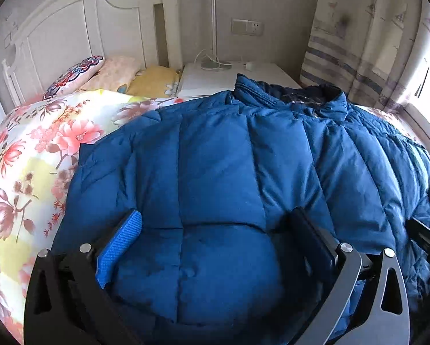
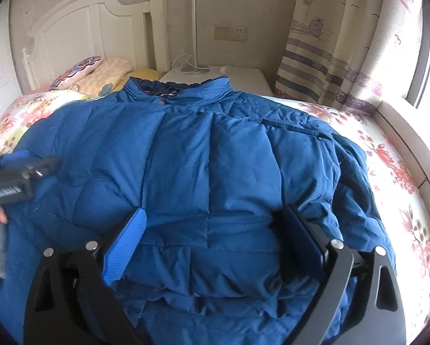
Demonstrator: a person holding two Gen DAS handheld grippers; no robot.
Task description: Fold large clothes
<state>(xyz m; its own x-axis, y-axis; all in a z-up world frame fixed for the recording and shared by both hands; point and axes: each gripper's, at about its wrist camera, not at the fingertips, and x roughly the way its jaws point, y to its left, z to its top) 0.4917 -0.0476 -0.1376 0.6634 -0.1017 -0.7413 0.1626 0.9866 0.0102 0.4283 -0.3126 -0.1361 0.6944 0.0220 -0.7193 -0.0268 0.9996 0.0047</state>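
A puffy, quilted blue jacket [image 2: 215, 172] lies spread on the floral bed [image 2: 393, 172], collar far. Both grippers, left gripper [image 1: 215, 247] and right gripper [image 2: 215, 244], hold their fingers spread over its soft hem, pinching nothing.

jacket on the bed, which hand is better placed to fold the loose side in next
Probably right: the right tool hangs open beside the jacket's loose edge draped on the bedspread. The left tool sits over already flat quilting.
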